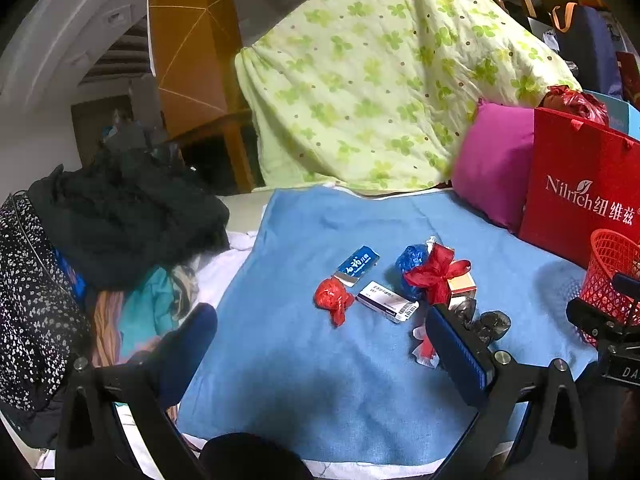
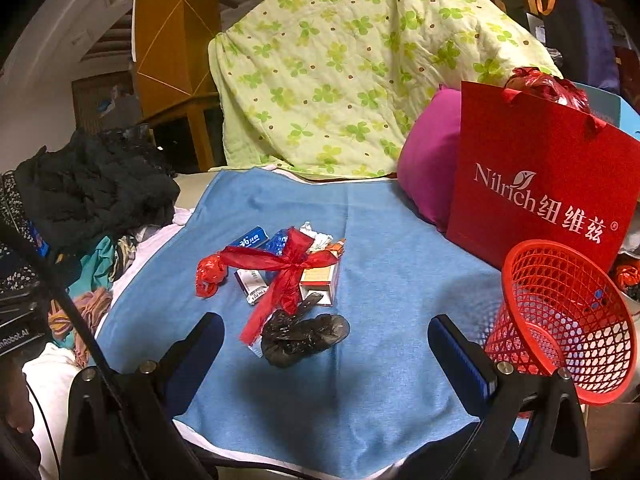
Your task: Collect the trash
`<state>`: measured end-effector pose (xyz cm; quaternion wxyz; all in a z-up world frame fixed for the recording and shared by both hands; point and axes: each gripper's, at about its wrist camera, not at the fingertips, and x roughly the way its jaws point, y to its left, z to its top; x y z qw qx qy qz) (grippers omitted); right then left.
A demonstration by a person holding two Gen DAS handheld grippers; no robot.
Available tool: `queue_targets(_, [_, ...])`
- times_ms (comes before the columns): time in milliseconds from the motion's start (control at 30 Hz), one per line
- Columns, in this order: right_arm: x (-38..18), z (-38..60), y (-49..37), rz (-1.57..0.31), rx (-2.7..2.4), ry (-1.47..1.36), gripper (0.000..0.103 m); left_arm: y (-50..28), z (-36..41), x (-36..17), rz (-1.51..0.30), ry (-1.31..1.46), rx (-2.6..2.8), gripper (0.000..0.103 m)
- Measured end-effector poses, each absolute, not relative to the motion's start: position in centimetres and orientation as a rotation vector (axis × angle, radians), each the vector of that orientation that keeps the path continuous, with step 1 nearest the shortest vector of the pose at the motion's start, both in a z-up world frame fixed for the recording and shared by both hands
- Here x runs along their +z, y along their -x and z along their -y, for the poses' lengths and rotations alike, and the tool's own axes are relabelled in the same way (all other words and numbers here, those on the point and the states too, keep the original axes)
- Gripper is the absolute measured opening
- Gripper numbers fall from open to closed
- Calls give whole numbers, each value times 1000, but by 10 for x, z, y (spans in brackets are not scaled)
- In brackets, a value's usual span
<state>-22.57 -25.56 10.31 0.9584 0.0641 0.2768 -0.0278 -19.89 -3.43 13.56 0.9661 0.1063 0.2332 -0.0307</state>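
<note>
Both of your grippers hover above the blue cloth [image 2: 384, 248], each with fingers spread wide and nothing between them. The left gripper [image 1: 320, 344] faces the trash from the near left; the right gripper [image 2: 326, 346] faces it from the near right, with the red basket [image 2: 560, 320] just beside its right finger.

The trash lies clustered mid-cloth: a red wad [image 2: 210, 274], a blue box [image 2: 248, 240], a white box [image 1: 386, 302], a blue wad [image 1: 412, 262], a red ribbon [image 2: 288, 268] draped over a carton [image 2: 320, 280], and a black wad [image 2: 304, 338] nearest the right gripper. The basket stands on the cloth's right edge, before the red bag [image 2: 540, 184], and appears to hold nothing yet.

Judged step: the approach, no piece yet picked. The black wad seems the readiest first target; you would lower the right gripper over it, close, then carry it right to the basket. The ribbon trails onto the wad, so expect it may drag along.
</note>
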Motion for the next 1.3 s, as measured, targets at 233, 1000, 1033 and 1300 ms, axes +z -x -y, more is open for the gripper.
queue_targets(233, [102,251,224,-566,-53,-128,103,197,34,133,-478,-218,-62,103])
queue_targets(1000, [81,251,208,-608,-40,-139,103,173,15,113,-537,-187,-92,103])
queue_targets(1033, [77,253,204,-621,-43,-145,103,166,7,108,-549,-171,-89,103])
queue_targets(1300, [33,278,175,-724,-14,-290,103,94,-64,74,-649,-82,-24,103])
